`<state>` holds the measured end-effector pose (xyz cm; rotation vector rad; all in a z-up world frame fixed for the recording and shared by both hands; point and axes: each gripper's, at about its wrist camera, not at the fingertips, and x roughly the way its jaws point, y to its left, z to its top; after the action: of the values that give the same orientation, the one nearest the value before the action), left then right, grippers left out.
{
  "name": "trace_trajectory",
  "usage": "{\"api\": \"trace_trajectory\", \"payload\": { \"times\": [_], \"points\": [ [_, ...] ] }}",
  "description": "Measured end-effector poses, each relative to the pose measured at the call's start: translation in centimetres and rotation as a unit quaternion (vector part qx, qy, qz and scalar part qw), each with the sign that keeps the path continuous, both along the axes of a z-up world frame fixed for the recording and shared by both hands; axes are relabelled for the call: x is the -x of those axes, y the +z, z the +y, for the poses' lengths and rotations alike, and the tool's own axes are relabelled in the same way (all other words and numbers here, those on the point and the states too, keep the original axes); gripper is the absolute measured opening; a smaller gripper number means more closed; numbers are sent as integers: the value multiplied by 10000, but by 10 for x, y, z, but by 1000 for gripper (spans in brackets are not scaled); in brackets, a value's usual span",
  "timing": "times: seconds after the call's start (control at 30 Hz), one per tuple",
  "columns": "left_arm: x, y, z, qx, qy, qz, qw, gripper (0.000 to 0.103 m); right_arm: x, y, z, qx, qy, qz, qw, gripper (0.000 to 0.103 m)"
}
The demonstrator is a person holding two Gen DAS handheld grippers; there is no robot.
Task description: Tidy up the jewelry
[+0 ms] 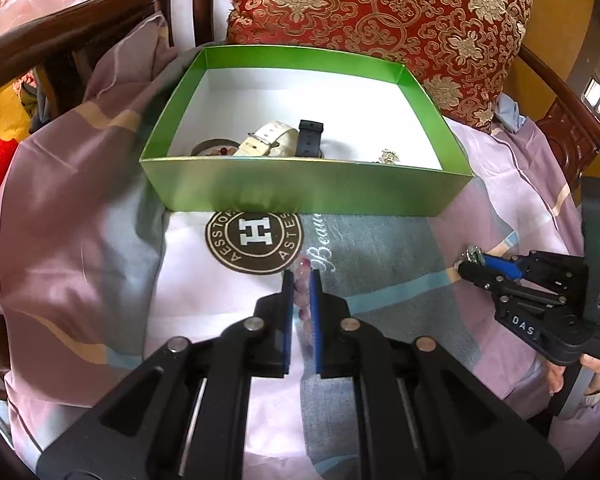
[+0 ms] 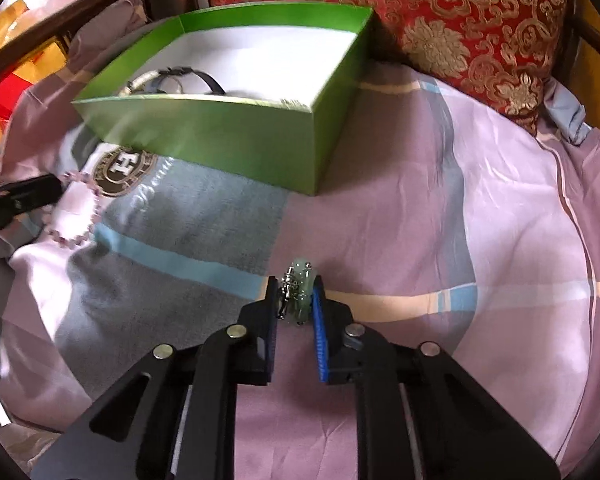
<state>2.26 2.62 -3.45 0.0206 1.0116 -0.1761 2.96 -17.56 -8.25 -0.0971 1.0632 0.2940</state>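
Left gripper [image 1: 302,280] clamped on pink bead bracelet [image 1: 303,270]; beads run straight down the narrow gap between the blue pads. In right wrist view the same bracelet [image 2: 85,216] loops on the sheet at 9 o'clock, one end at the left gripper's tip [image 2: 56,190].

Right gripper [image 2: 297,286] closed on a pale green ring-shaped piece with silver chain [image 2: 300,288], pads pressing both sides, piece sticking out past the tips toward 12 o'clock. From left wrist view the right gripper [image 1: 466,258] sits at 3 o'clock, same piece barely visible at its tip; a person's fingers [image 1: 556,376] show under its handle.

Green box [image 1: 300,192], lidless, white inside, sits at 12 o'clock in left view, 11 o'clock in right view [image 2: 204,132]. Contents: white watch strap [image 1: 268,138], black strap [image 1: 310,138] just beside it, dark bangle with reddish beads [image 1: 214,148] at its 9 o'clock, small gold trinket [image 1: 388,156] near the front right corner.

Box rests on pink-grey bedsheet [image 1: 380,248] touching round brown "H" logo [image 1: 255,240]. Red-gold cushion [image 1: 380,20] behind box.
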Motion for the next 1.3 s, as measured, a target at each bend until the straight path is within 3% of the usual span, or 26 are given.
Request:
{"api": "trace_trajectory", "payload": {
  "times": [0.47, 0.67, 0.8, 0.93, 1.13, 1.17, 1.2, 1.23, 1.27, 1.3],
  "points": [
    [-9, 15, -8, -101, -172, -325, 9993, 7, -11, 35, 11, -227, 138, -158, 9995, 16],
    [-25, 50, -7, -131, -188, -726, 9971, 7, -30, 79, 25, -414, 338, -655, 9964, 16],
    [-60, 82, -7, -129, -300, -1107, 9933, 7, -57, 106, 32, -518, 350, -1080, 9922, 16],
    [-110, 83, -5, 200, -421, -987, 9940, 7, -91, 98, 39, -465, 228, -945, 9942, 16],
    [-145, 62, -2, 59, -309, -884, 9956, 8, -113, 73, 45, -322, 245, -624, 9972, 16],
    [-144, 62, -1, 19, -271, -912, 9955, 15, -115, 71, 45, -314, 238, -610, 9974, 18],
    [-143, 63, -1, -29, -217, -947, 9953, 34, -117, 70, 45, -317, 220, -586, 9975, 24],
    [-141, 65, 0, -43, -176, -992, 9949, 43, -117, 71, 44, -349, 198, -591, 9974, 29],
    [-137, 68, 2, -36, -117, -1075, 9941, 62, -116, 73, 44, -390, 185, -623, 9971, 47],
    [-133, 71, 3, -20, -91, -1139, 9934, 72, -114, 76, 43, -424, 164, -681, 9966, 73]
  ]
}}
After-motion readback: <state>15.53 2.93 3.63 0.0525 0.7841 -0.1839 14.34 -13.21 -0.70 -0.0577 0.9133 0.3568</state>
